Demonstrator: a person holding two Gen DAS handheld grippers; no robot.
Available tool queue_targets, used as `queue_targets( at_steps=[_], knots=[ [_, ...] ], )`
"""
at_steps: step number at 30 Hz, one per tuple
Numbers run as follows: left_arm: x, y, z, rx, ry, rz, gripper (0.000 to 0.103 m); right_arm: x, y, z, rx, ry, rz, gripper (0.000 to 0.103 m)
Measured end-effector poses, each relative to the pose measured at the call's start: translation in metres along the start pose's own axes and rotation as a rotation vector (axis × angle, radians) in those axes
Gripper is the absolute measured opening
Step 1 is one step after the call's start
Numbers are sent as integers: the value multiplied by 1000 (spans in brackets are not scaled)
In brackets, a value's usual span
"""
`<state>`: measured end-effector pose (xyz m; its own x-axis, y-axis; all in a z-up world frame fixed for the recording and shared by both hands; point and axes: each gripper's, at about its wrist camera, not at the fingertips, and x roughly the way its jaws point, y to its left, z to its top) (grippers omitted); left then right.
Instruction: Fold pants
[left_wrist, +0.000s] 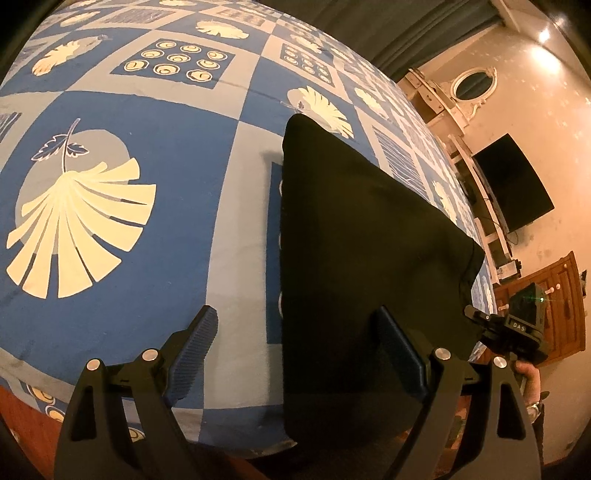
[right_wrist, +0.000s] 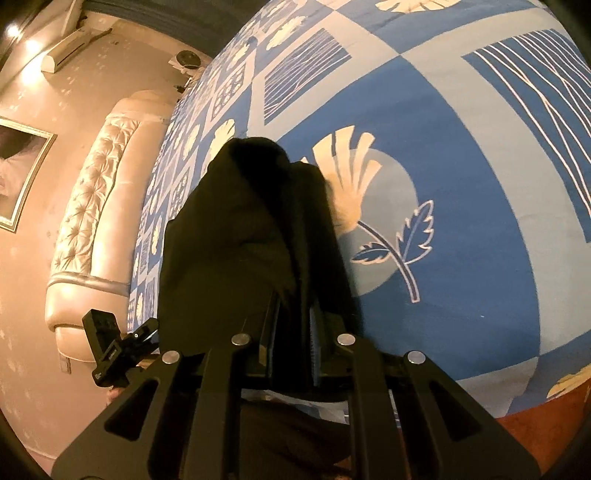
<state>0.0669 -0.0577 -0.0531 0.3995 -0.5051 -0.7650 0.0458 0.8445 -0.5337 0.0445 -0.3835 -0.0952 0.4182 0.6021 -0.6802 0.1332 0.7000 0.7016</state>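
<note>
The pants (right_wrist: 255, 236) hide the right tool's (right_wrist: 293, 343) fingertips; their near end runs off-frame.

Each camera sits just behind its own tongs, looking forward and steeply down, close over the near edge of the bed (left_wrist: 110, 229). The left view faces across towards the right wall, the right view towards the left wall; both share the black pants (left_wrist: 362, 229) and patterned bedcover

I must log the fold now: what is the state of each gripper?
Left gripper: open, its fingers hold nothing.
Right gripper: shut on the black pants.
</note>
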Motion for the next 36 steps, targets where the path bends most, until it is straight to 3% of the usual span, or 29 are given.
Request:
queue_targets(
  at_steps=[5,7,9,12,14,24,36],
  knots=[
    [-1,1,2,3,-12,17,86,-7,-4,-1,28,-23,11,16],
    [-1,0,2,6,-17,25,86,-12,-7,0,51,-47,6,30],
    [-1,0,2,11,-21,33,86,-19,-14,0,85,-77,27,54],
    [-2,-1,2,12,-23,37,86,-24,-25,0,151,-87,117,71],
    [-2,-1,1,11,-21,42,86,-22,-30,-2,166,-73,144,77],
    [2,-5,-6,13,2,32,86,7,-27,-6,132,34,138,83],
    [10,17,-13,-193,93,-139,86,20,-22,-8,111,69,160,88]
  ],
)
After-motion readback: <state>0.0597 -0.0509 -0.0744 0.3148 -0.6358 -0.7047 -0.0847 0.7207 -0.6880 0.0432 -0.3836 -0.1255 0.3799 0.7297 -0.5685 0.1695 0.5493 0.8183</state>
